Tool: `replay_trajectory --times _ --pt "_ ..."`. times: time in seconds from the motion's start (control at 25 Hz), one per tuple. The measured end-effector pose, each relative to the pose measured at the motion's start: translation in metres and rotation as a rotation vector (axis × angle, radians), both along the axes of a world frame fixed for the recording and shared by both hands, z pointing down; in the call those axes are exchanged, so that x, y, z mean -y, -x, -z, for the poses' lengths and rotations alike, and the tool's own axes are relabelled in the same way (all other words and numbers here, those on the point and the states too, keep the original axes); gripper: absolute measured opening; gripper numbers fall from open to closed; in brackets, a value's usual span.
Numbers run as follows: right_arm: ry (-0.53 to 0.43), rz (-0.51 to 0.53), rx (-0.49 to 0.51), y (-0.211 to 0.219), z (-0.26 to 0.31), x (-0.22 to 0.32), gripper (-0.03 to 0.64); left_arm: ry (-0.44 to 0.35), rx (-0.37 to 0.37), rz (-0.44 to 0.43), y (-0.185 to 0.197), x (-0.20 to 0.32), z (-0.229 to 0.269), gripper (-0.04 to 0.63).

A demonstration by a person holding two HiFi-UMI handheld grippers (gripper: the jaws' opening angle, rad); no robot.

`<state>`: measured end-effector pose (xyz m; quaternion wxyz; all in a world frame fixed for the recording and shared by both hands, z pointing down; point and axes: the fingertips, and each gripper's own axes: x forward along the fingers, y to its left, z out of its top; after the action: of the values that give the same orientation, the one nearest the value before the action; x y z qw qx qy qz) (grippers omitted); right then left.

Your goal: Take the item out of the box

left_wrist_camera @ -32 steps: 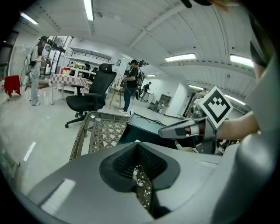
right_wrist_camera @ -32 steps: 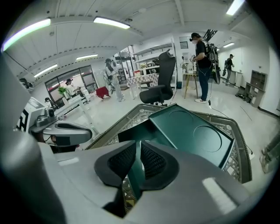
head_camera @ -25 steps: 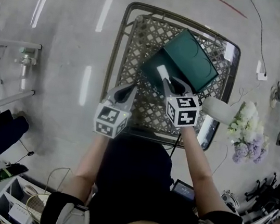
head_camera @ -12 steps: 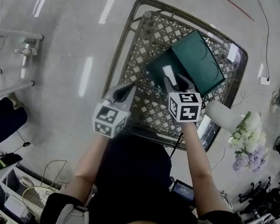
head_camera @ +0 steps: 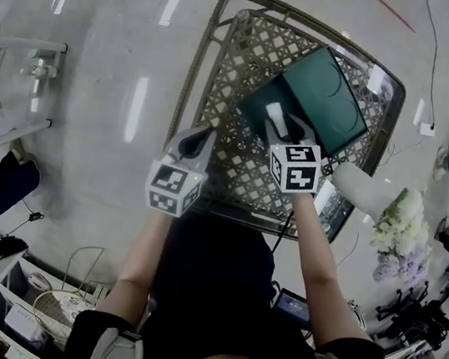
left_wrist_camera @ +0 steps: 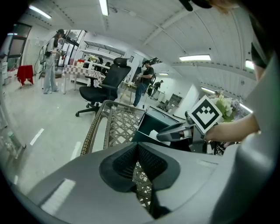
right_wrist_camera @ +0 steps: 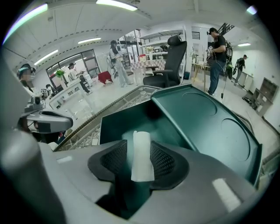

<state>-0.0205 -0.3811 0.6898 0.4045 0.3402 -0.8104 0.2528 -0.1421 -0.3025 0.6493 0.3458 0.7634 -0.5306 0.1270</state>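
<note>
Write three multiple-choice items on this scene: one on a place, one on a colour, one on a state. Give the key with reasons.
1. The green box stands
A. on the floor
B. on the lattice table
C. on an office chair

2. The item inside the box is
A. red
B. black
C. white

3. The box's lid is
A. open
B. shut
C. taped down

Key:
1 B, the head view shows the box resting on the woven lattice top inside its rim.
2 C, the right gripper view shows a pale white piece standing against the dark green inside.
3 A, the lid is swung back to one side and the inside lies bare.
</note>
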Motion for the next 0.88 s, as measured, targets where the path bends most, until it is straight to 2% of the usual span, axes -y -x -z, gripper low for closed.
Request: replay_trajectory --times 0.28,0.88 --pt "-0.019 0.011 -0.049 -0.003 -0.011 0.004 0.204 0.016 -0.007 0.009 -0.001 -0.002 -0.01 0.008" --pt "0.031 -0.002 -0.111 -0.009 -0.027 0.007 0.181 0.031 -0.006 0.013 -0.006 -0.003 -0.015 0.008"
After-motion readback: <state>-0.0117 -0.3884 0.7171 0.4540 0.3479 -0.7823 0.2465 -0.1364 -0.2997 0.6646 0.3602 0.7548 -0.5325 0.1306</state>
